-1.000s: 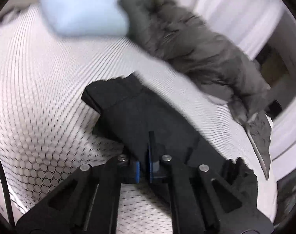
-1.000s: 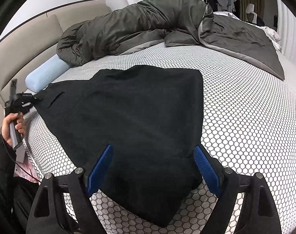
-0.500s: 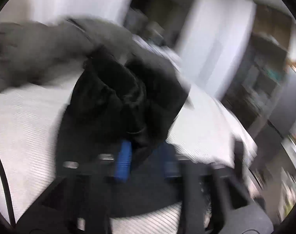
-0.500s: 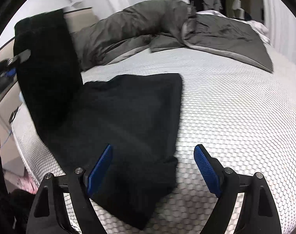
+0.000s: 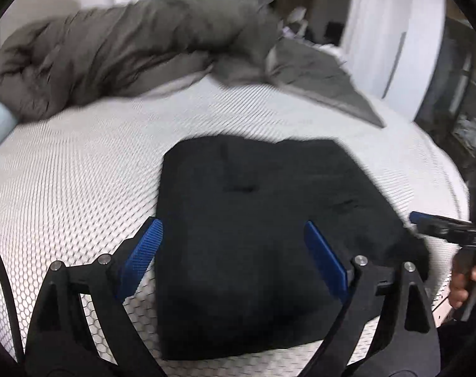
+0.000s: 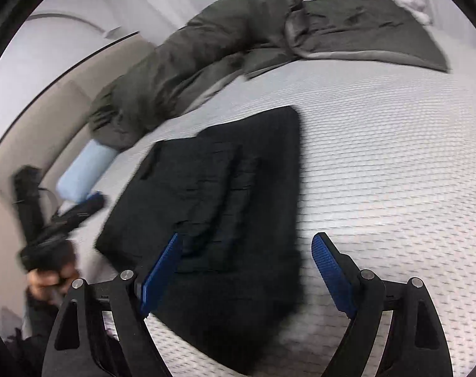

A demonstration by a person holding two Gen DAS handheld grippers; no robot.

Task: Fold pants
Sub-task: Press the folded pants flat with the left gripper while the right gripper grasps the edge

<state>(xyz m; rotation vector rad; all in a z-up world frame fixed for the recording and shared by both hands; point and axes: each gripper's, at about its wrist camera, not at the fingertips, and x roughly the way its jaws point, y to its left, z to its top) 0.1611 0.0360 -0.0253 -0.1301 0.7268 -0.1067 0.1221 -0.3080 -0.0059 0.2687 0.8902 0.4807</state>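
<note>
Pants (image 5: pixel 253 235) folded, flat on bed (image 5: pixel 81 188) ahead of left gripper (image 5: pixel 235 251), jaws just opened, nothing pinched. Right gripper (image 6: pixel 247 270) spread, empty. Maybe one fold left.

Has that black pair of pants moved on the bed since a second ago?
Yes. In the right wrist view the end of the pants that lay by the blue pillow now lies folded over the rest, away from it.

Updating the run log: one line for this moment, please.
pants: folded, flat on bed | left tongs: just opened, empty | right tongs: open, empty
</note>
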